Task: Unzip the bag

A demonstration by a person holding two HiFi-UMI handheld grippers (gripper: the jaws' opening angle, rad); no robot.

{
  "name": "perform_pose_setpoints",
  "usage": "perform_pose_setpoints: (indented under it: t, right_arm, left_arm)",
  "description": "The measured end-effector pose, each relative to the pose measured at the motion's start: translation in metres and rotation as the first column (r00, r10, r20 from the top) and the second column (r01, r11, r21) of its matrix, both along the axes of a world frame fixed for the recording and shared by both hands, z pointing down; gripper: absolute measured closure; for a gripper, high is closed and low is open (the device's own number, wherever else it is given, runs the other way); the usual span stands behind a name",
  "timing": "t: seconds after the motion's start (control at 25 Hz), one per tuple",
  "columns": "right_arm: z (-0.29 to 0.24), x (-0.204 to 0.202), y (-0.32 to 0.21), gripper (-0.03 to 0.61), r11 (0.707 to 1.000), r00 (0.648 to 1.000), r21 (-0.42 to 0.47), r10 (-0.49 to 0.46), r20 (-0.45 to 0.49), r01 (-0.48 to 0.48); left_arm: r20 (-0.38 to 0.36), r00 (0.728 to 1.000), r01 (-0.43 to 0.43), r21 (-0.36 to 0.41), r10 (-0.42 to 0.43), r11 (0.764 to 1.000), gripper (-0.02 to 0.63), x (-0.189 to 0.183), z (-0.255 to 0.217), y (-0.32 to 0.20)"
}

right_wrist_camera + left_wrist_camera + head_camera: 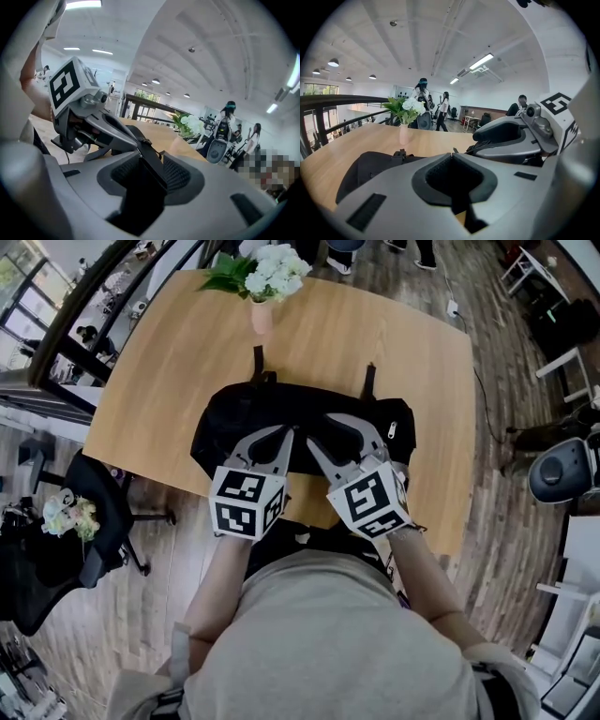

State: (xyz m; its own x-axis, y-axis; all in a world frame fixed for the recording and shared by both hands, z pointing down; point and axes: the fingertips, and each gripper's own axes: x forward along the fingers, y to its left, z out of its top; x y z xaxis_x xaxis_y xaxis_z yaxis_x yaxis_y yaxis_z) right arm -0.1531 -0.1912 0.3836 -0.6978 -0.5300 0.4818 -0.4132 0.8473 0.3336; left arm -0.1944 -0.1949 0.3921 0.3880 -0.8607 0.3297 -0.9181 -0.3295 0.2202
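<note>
**Task status.** The bag (pixel 234 418) lies across the near half of the table (pixel 169 343), at the centre of the head view, with both grippers over its near edge. No gap shows along its top. A pale zip pull (pixel 391 430) sits at the right end of the bag. Judged from this, the zip is not visibly open and the unzipping remains to be done. The grippers cover the middle of the bag, so the zip line there cannot be checked.

**Grippers.** The left gripper (pixel 451 154) has its jaws closed tip to tip, and nothing shows between them. The right gripper (pixel 149 152) has its jaws apart. A black strap (pixel 152 166) runs through the gap, and the pads do not appear to clamp it.

**Markings.** No brand, label or legible writing appears on the bag. The only print is the black-and-white square patterns on the marker cubes (pixel 247 502).
</note>
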Motion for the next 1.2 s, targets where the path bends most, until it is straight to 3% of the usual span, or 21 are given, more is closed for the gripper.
perform_pose_setpoints:
  t: [0.24, 0.44, 0.8, 1.04, 1.2]
  right_arm:
    - [0.019, -0.015, -0.004, 0.405, 0.997, 0.983, 0.037, -0.065, -0.171, 0.073]
    - [0.043, -0.024, -0.007, 0.428, 0.982, 0.925, 0.096, -0.115, -0.363, 0.16]
    - [0.048, -0.023, -0.006, 0.534, 0.99, 0.922, 0.106, -0.046, -0.385, 0.094]
    - [0.049, -0.018, -0.005, 0.541, 0.992, 0.927, 0.121, 0.011, -0.374, 0.037]
    - [0.048, -0.017, -0.004, 0.543, 0.996, 0.941, 0.084, 0.027, -0.338, 0.001]
  left_arm:
    - [-0.007, 0.999, -0.039, 0.006, 0.039, 0.999, 0.592, -0.001, -0.001, 0.0]
    - [-0.006, 0.998, -0.055, 0.009, 0.055, 0.998, 0.592, -0.002, 0.001, 0.003]
    - [-0.022, 0.997, -0.08, 0.026, 0.081, 0.996, 0.592, -0.004, 0.002, 0.004]
    - [-0.027, 0.994, -0.102, 0.034, 0.102, 0.994, 0.592, 0.0, 0.004, 0.006]
    - [-0.043, 0.995, -0.092, 0.04, 0.094, 0.995, 0.592, -0.002, 0.004, 0.007]
